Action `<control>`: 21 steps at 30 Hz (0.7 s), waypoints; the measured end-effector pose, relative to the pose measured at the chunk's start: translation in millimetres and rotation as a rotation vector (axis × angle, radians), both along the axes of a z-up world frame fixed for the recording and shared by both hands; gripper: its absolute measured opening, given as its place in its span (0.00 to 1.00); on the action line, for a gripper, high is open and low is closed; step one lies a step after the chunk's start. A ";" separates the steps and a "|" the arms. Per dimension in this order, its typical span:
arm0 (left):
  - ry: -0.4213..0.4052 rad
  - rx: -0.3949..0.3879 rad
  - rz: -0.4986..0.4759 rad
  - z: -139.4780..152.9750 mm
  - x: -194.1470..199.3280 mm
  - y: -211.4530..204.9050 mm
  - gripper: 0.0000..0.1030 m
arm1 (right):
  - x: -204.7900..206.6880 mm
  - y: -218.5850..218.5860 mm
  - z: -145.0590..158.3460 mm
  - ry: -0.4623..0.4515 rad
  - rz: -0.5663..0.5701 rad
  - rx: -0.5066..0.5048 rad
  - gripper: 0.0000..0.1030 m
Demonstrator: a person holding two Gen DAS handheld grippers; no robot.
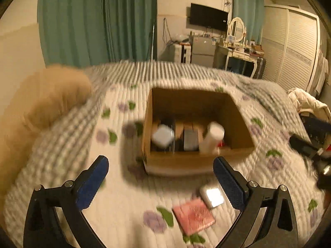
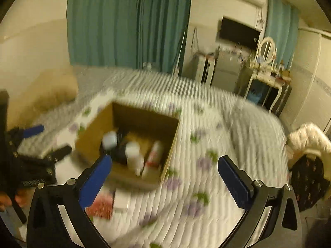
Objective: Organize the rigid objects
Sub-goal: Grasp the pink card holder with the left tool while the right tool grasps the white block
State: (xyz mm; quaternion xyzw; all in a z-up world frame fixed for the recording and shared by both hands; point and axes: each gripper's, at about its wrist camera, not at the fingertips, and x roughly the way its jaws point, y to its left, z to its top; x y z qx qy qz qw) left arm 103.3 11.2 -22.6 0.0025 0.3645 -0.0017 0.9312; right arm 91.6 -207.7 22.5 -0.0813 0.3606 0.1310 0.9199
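Observation:
An open cardboard box (image 1: 194,161) stands on the bed and holds a pale blue-white cube (image 1: 162,136), a dark flat box (image 1: 190,139) and a white bottle (image 1: 213,137). A pink flat packet (image 1: 193,216) and a small white box (image 1: 213,197) lie on the quilt in front of it. My left gripper (image 1: 160,177) is open and empty, just short of the box. My right gripper (image 2: 164,177) is open and empty over the box's near right corner (image 2: 165,165). The box (image 2: 93,136) with its bottles (image 2: 134,157) shows blurred there, with the pink packet (image 2: 101,206) below.
The quilt (image 1: 62,140) has a flower print. A tan pillow (image 1: 51,99) lies at the left. A white jacket (image 1: 306,101) lies at the bed's right edge. The left gripper shows in the right wrist view (image 2: 37,144). Beyond stand green curtains (image 1: 97,20), a dresser (image 1: 240,57) and a wardrobe (image 1: 293,47).

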 end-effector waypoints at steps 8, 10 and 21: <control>0.154 0.024 -0.083 -84.6 -16.9 -30.8 1.00 | 6.6 1.7 -97.5 0.230 -0.015 -0.001 1.00; 0.170 0.014 -0.121 -94.2 -19.0 -40.7 1.00 | 8.9 -3.8 -102.6 0.254 -0.025 0.032 1.00; 0.294 0.086 -0.161 -140.5 2.6 -68.5 1.00 | 14.9 -10.3 -112.1 0.309 -0.065 0.084 1.00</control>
